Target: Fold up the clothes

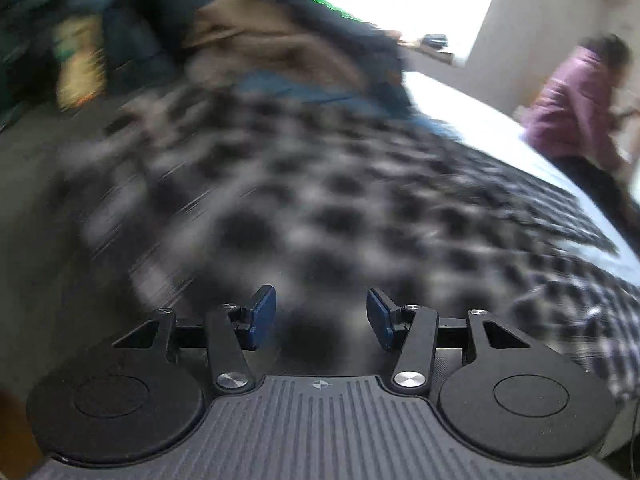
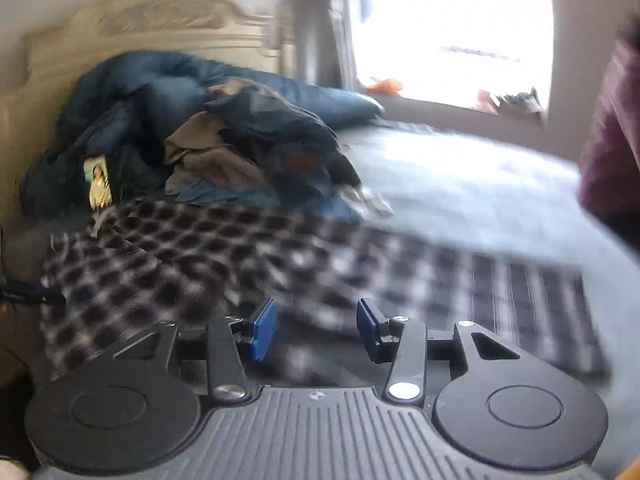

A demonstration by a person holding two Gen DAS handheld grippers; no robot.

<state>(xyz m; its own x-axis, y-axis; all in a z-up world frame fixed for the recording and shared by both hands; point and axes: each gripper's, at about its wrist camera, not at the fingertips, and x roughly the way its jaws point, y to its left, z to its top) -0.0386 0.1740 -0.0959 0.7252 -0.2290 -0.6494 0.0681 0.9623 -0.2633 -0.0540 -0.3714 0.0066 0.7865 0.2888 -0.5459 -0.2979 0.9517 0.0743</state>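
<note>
Blue pads tip both tools, and each pair stands spread apart with nothing between them. The left tool [image 1: 322, 318] hangs released over the plaid shirt [image 1: 304, 200], a black, grey and white checked garment that lies spread across the bed and fills most of the left wrist view; heavy blur keeps me from telling whether the pads touch the cloth. The right tool [image 2: 316, 330] is likewise released, poised over the near edge of the same plaid shirt [image 2: 208, 256], and here too the blur hides any contact.

Beyond the shirt, toward the headboard, sits a heap of clothes [image 2: 224, 136]: a brown garment just past the shirt's far edge, with dark blue pieces behind and above it. To the left of the shirt's far corner, against the heap, a small yellow-and-green item [image 2: 97, 182] shows, too blurred to name. To the right of the shirt the pale bed sheet [image 2: 460, 184] lies bare. Behind the heap rises a cream carved headboard [image 2: 132, 24].

Farther off, past the shirt's right side, a person in a mauve top [image 1: 572, 108] stands beside the bed, and a bright window [image 2: 452, 28] glares above its sill.
</note>
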